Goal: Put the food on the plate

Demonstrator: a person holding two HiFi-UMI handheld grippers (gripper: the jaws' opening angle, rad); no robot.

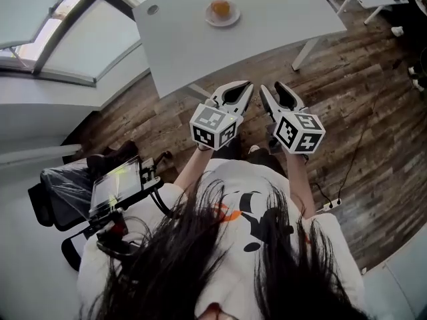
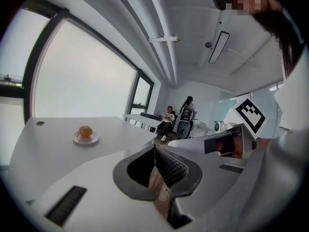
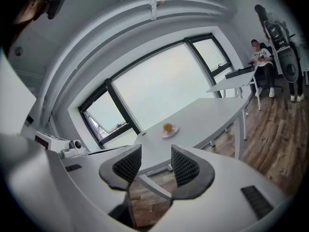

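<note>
An orange piece of food [image 1: 221,8] sits on a small white plate [image 1: 223,21] on a white table [image 1: 280,19], far ahead of both grippers. My left gripper [image 1: 245,87] is held in the air over the wooden floor, short of the table edge, shut with nothing in it. Beside it, my right gripper [image 1: 272,87] is open and empty. In the left gripper view the food [image 2: 85,131] and plate [image 2: 86,139] lie left of the closed pads [image 2: 161,166]. Beyond the parted jaws of the right gripper [image 3: 155,163] stand the food [image 3: 167,127] and plate [image 3: 170,133].
A black stand with a lit tablet [image 1: 117,182] is at the person's left. The table's white leg [image 1: 304,52] reaches the wooden floor [image 1: 360,112]. Two people [image 2: 170,117] are by a second white table [image 3: 236,81] further back. Large windows [image 3: 154,91] line the wall.
</note>
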